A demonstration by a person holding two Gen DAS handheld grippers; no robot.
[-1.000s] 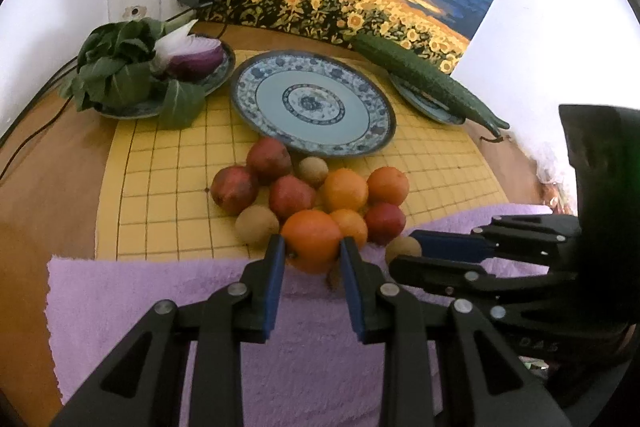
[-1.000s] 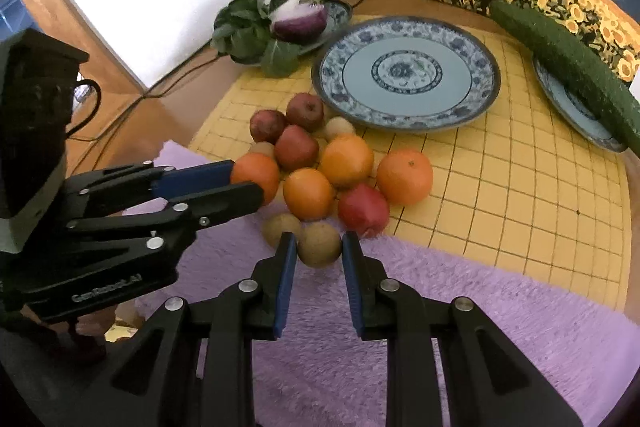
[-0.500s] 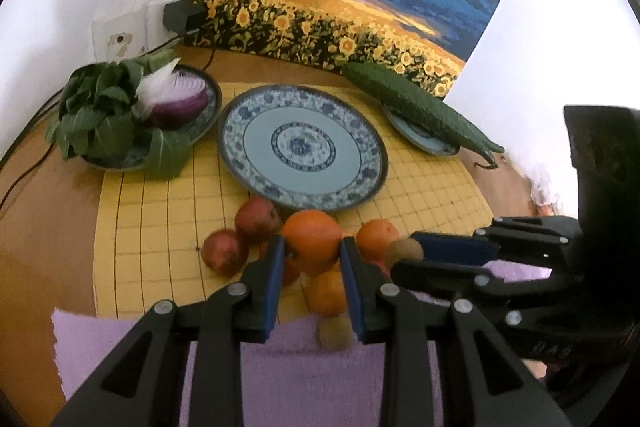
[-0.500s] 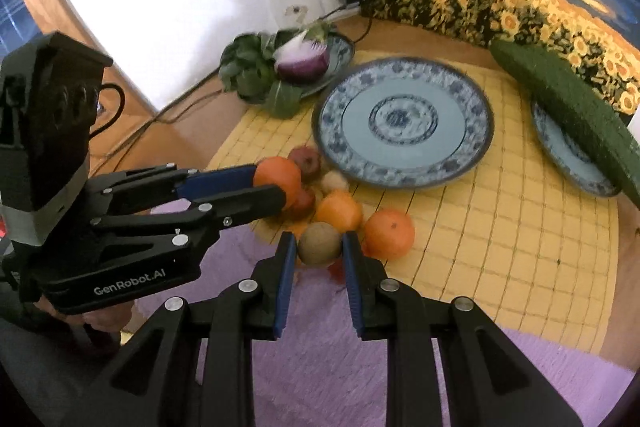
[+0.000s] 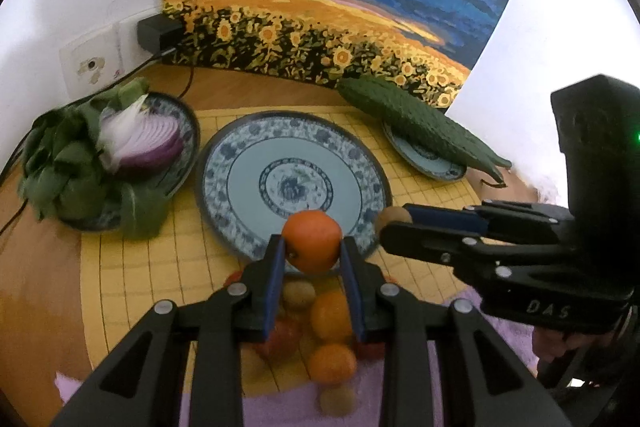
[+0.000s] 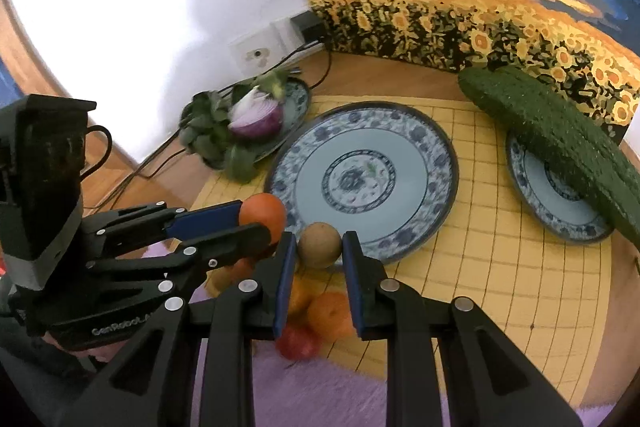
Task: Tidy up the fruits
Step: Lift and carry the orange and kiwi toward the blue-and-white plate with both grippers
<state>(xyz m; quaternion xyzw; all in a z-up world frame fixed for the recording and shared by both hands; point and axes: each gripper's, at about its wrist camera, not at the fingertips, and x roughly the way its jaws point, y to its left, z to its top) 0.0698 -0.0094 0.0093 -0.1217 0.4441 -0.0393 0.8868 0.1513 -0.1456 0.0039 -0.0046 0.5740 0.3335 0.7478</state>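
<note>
My left gripper (image 5: 312, 247) is shut on an orange (image 5: 312, 239), held in the air just above the near rim of the large blue patterned plate (image 5: 296, 151). My right gripper (image 6: 320, 249) is shut on a small brown kiwi (image 6: 320, 245), also at that plate's (image 6: 400, 167) near rim. Each gripper shows in the other's view: the right gripper (image 5: 394, 221) with the kiwi (image 5: 390, 217) at right, the left gripper (image 6: 256, 221) with the orange (image 6: 262, 213) at left. Below them the pile of fruit (image 5: 330, 319) lies on the yellow grid mat (image 5: 132, 263).
A plate with half a red onion (image 5: 144, 143) and leafy greens (image 5: 68, 171) stands at back left. A cucumber (image 5: 416, 123) rests on a small plate (image 5: 428, 163) at back right. A sunflower painting (image 5: 320, 7) leans on the wall. A purple towel (image 6: 320, 387) covers the near edge.
Both grippers lifted their fruit off the pile and carried it forward toward the large plate. The pile now lies below and behind the fingertips.
</note>
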